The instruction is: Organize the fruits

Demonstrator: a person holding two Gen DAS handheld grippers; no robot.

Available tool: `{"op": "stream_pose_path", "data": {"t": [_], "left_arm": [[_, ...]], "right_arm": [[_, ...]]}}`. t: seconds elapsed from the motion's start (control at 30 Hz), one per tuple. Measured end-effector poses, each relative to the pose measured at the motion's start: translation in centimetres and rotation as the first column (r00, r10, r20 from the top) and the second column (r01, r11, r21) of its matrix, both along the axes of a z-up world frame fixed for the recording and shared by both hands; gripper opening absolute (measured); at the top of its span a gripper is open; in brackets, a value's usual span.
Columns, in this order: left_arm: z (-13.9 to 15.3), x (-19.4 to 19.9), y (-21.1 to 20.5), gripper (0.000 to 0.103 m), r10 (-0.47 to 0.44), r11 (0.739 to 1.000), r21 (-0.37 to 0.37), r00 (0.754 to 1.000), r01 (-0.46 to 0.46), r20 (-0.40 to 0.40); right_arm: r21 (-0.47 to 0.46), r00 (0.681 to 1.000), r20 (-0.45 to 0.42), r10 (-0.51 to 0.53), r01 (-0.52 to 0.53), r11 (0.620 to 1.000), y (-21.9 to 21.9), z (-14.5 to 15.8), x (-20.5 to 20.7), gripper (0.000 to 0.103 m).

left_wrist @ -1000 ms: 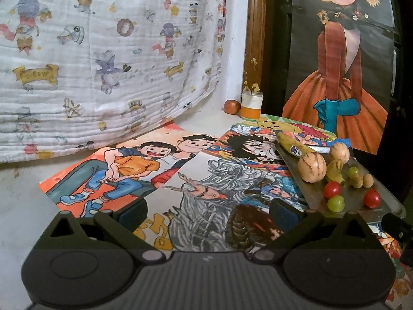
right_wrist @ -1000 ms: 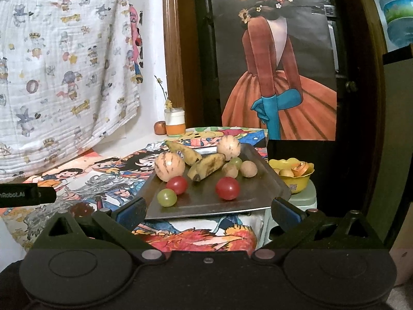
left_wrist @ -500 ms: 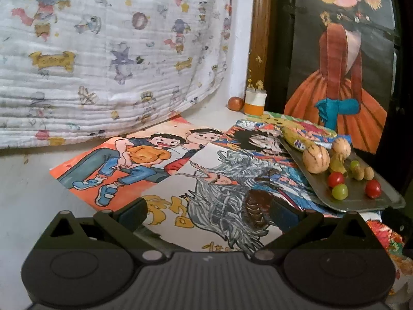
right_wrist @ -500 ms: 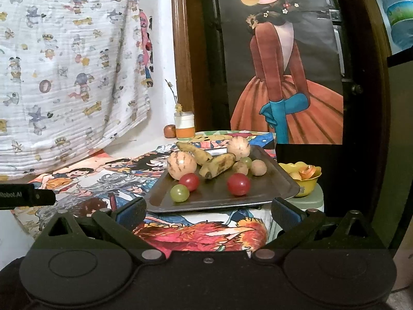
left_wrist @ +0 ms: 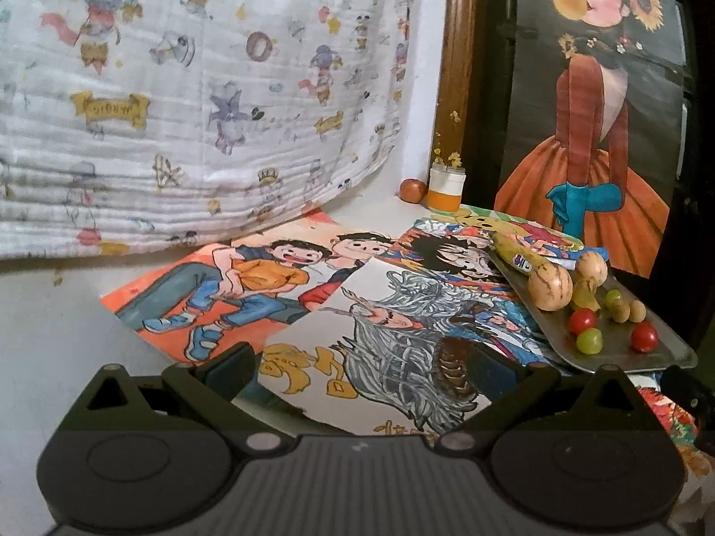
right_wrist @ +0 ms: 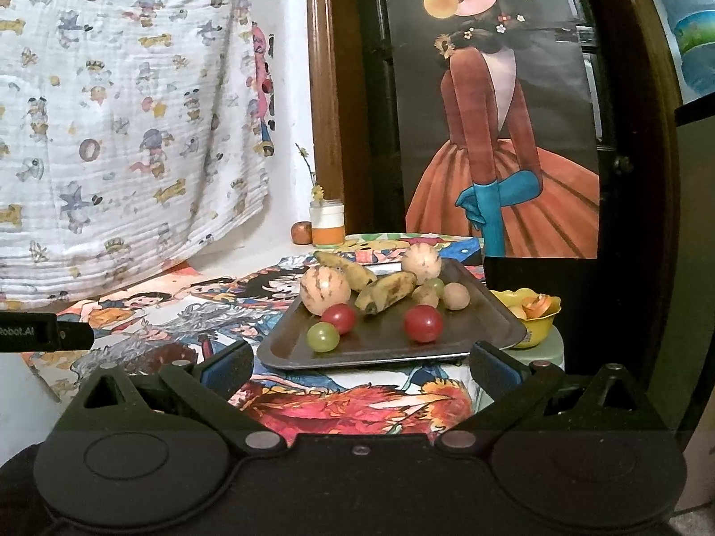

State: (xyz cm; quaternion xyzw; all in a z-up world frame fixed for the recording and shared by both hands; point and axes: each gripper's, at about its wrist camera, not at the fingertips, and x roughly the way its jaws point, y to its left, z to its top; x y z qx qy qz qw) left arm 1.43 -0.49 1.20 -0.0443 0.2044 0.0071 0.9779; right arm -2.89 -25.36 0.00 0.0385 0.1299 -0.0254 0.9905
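A grey metal tray holds two striped melons, two bananas, two red tomatoes, a green grape and small brown fruits. The tray also shows at the right of the left wrist view. My right gripper is open and empty, just in front of the tray's near edge. My left gripper is open and empty over the drawings, left of the tray.
Colourful drawings cover the white surface. A yellow bowl with peels stands right of the tray. A small jar and a brown fruit stand at the back by the wooden frame. A printed cloth hangs at the left.
Both grippers have drawn back and risen a little, so the tray looks smaller and farther. Both stay open and empty.
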Motion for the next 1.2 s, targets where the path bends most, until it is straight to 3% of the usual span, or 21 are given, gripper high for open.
{"op": "stream_pose_path", "data": {"t": [0.33, 0.53, 1.2], "left_arm": [[-0.3, -0.7, 0.5, 0.103, -0.012, 1.0, 0.022, 1.0, 0.012, -0.004], [-0.8, -1.0, 0.1, 0.103, -0.038, 0.997, 0.071, 0.999, 0.04, -0.025], [-1.4, -0.8, 0.5, 0.103, -0.036, 0.997, 0.061, 0.998, 0.039, -0.044]], "right_arm": [[-0.026, 1.0, 0.012, 0.008, -0.008, 1.0, 0.5, -0.3, -0.3, 0.103], [-0.031, 1.0, 0.0, -0.002, 0.002, 1.0, 0.6, -0.6, 0.0, 0.103], [-0.027, 1.0, -0.019, 0.0, 0.0, 1.0, 0.7, -1.2, 0.2, 0.103]]}}
